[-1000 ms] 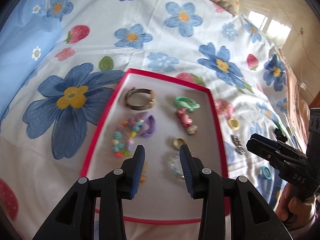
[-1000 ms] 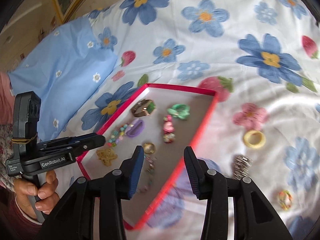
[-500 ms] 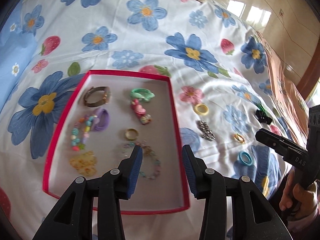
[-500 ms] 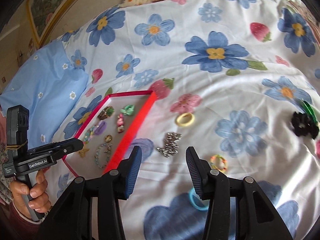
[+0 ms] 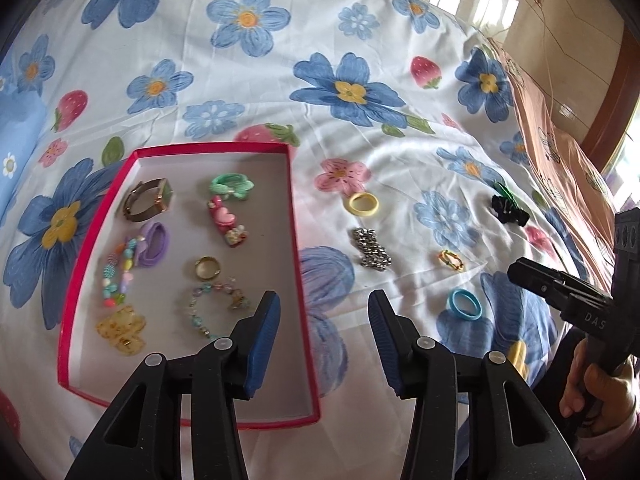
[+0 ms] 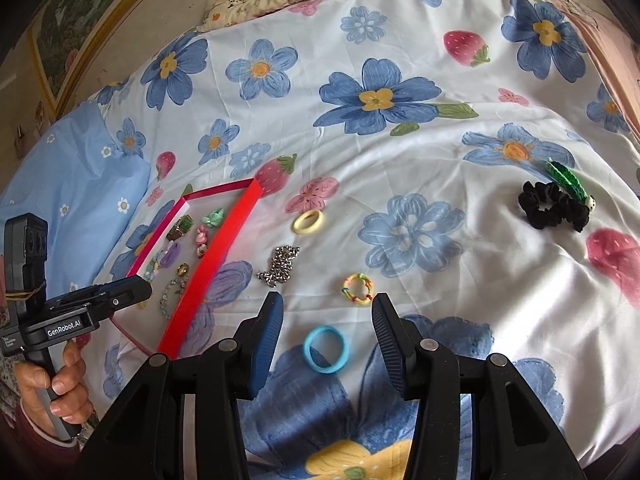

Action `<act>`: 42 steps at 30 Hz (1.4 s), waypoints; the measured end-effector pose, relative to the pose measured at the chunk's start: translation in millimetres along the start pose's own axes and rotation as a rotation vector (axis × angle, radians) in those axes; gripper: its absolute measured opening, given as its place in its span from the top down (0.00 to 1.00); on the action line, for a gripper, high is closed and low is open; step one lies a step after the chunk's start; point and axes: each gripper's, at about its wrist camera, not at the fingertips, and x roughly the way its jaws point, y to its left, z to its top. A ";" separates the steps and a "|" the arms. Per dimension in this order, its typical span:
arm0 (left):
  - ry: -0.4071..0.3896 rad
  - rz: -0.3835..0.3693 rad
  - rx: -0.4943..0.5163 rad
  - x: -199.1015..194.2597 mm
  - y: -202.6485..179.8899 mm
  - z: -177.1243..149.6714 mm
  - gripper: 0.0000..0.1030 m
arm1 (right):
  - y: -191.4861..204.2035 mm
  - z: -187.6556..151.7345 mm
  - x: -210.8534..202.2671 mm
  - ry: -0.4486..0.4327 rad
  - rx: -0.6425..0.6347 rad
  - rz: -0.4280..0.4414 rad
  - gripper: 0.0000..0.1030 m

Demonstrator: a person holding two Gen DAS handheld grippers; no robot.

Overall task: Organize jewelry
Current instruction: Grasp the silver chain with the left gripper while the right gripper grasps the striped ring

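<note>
On bed, red tray [image 5: 296, 240]: about nine pieces stowed | outside on bedspread: yellow ring [image 6: 308, 221], chain [image 6: 280, 266], blue ring [image 6: 325, 349], scrunchie [image 6: 554, 205] | left gripper [image 5: 323, 334], right gripper [image 6: 326, 340] agape, empty | roughly half done

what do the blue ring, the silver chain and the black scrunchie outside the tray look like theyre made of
Blue ring: probably plastic or silicone, smooth, evenly coloured, slight sheen.
Silver chain: looks like metal, bunched links with bright glints.
Black scrunchie: fabric, likely velvet or similar, with matte gathered ruffles and no shine.
</note>
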 end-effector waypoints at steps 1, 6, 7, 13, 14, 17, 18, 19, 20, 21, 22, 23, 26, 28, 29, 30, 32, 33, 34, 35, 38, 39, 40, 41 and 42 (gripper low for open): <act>0.003 -0.002 0.004 2.5 -1.7 1.0 0.55 | -1.6 -1.0 0.5 0.004 0.001 -0.002 0.53; 0.029 -0.010 0.032 20.1 -12.1 8.3 0.55 | -6.7 -2.4 9.2 0.025 0.006 -0.003 0.53; 0.035 -0.011 0.037 25.4 -14.5 10.5 0.55 | -7.9 -1.4 12.3 0.029 0.006 -0.004 0.53; 0.070 -0.019 0.073 59.4 -28.6 26.5 0.52 | -13.9 3.9 36.6 0.073 -0.018 -0.019 0.53; 0.080 -0.020 0.081 67.1 -31.6 29.5 0.51 | -15.0 4.8 41.2 0.081 -0.021 -0.023 0.53; 0.104 -0.011 0.103 89.5 -39.3 36.9 0.51 | -17.2 7.5 54.2 0.105 -0.027 -0.015 0.53; 0.112 -0.007 0.105 97.2 -41.8 38.8 0.50 | -17.6 8.5 57.9 0.111 -0.033 -0.017 0.53; 0.120 -0.007 0.107 103.8 -43.5 41.0 0.50 | -18.2 9.3 62.8 0.120 -0.039 -0.017 0.53; 0.132 -0.006 0.110 112.8 -45.1 44.0 0.50 | -18.6 10.0 66.3 0.127 -0.041 -0.017 0.54; 0.138 -0.005 0.112 118.8 -46.7 45.8 0.50 | -19.3 10.7 70.4 0.136 -0.044 -0.017 0.54; 0.146 -0.003 0.116 126.3 -48.4 47.9 0.50 | -19.9 11.0 74.3 0.143 -0.049 -0.018 0.54; 0.159 0.000 0.120 135.4 -49.9 50.2 0.50 | -20.4 11.3 77.8 0.151 -0.052 -0.022 0.54; 0.190 0.010 0.128 156.8 -54.1 54.2 0.50 | -22.9 11.4 85.9 0.164 -0.055 -0.024 0.56; 0.186 0.027 0.144 163.9 -58.3 55.8 0.50 | -23.5 11.2 87.5 0.161 -0.059 -0.038 0.64; 0.190 0.027 0.144 167.9 -59.9 56.7 0.50 | -24.7 11.3 88.1 0.160 -0.056 -0.040 0.71; 0.191 0.028 0.141 170.6 -60.9 57.3 0.50 | -26.4 11.5 88.6 0.159 -0.050 -0.039 0.76; 0.196 0.033 0.147 175.7 -63.4 58.0 0.52 | -29.3 11.2 88.5 0.155 -0.040 -0.040 0.81; 0.197 0.037 0.159 178.1 -65.5 57.8 0.55 | -30.5 10.6 87.8 0.151 -0.035 -0.043 0.86; 0.199 0.039 0.171 179.7 -67.4 57.0 0.61 | -31.8 10.0 87.4 0.149 -0.030 -0.043 0.88; 0.202 0.039 0.189 182.2 -70.5 56.2 0.65 | -32.7 9.9 87.3 0.148 -0.026 -0.041 0.90; 0.207 0.025 0.210 184.3 -74.5 54.6 0.85 | -34.8 9.3 86.0 0.142 -0.014 -0.036 0.92; 0.206 0.020 0.209 183.3 -73.4 54.5 0.87 | -34.9 9.4 85.6 0.140 -0.011 -0.034 0.92; 0.203 0.017 0.205 182.5 -72.2 54.9 0.88 | -34.8 9.1 84.8 0.136 -0.008 -0.032 0.93; 0.200 0.011 0.199 181.4 -70.8 55.5 0.88 | -34.5 8.9 84.0 0.133 -0.007 -0.032 0.93; 0.195 0.005 0.192 179.1 -69.2 55.4 0.89 | -34.1 8.7 82.7 0.131 -0.005 -0.029 0.93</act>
